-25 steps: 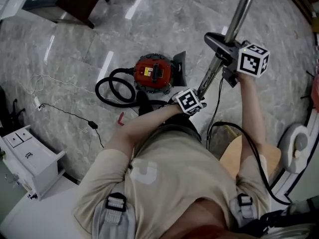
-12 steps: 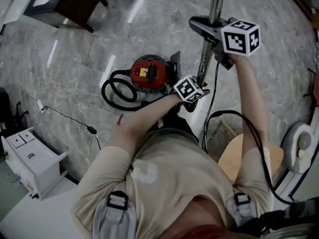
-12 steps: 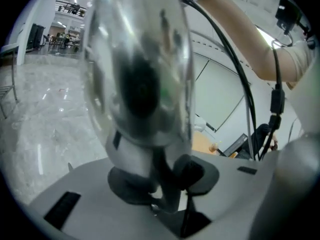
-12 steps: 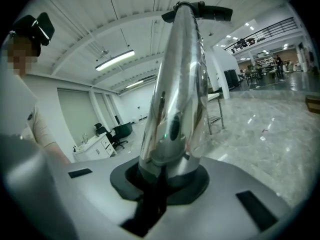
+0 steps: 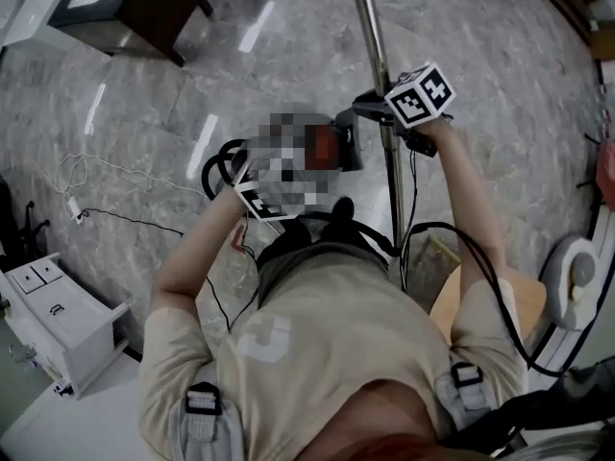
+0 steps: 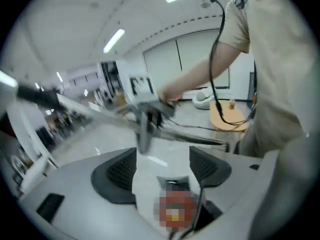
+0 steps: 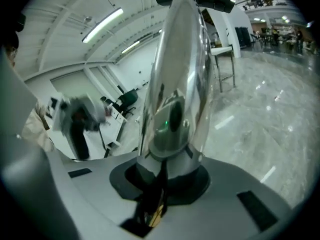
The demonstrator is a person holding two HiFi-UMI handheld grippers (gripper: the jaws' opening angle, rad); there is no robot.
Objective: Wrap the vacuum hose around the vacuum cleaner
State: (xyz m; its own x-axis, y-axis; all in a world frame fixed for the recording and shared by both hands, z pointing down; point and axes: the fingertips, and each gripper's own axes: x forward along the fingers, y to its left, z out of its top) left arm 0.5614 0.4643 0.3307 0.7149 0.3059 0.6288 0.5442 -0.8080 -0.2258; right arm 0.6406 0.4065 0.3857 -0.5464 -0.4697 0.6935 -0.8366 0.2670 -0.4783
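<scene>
Chrome and smooth, the wand tube (image 5: 377,56) is clamped in my right tongs (image 7: 167,176). I judge it stiff, fairly light and slippery, so I would grip it low down, near the handle end. Its long axis runs from near my waist to the top edge of the head view, pointing away from me. It passes just right of the red vacuum cleaner (image 5: 327,149), which stands on the marble floor (image 5: 144,113). The black hose (image 5: 213,166) loops on the floor at the cleaner's left. I expect it to be soft, springy and prone to uncoil, best taken mid-loop. My left tongs (image 6: 162,168) have just been opening and stand wide apart, with nothing between them and only the cleaner showing beyond.
</scene>
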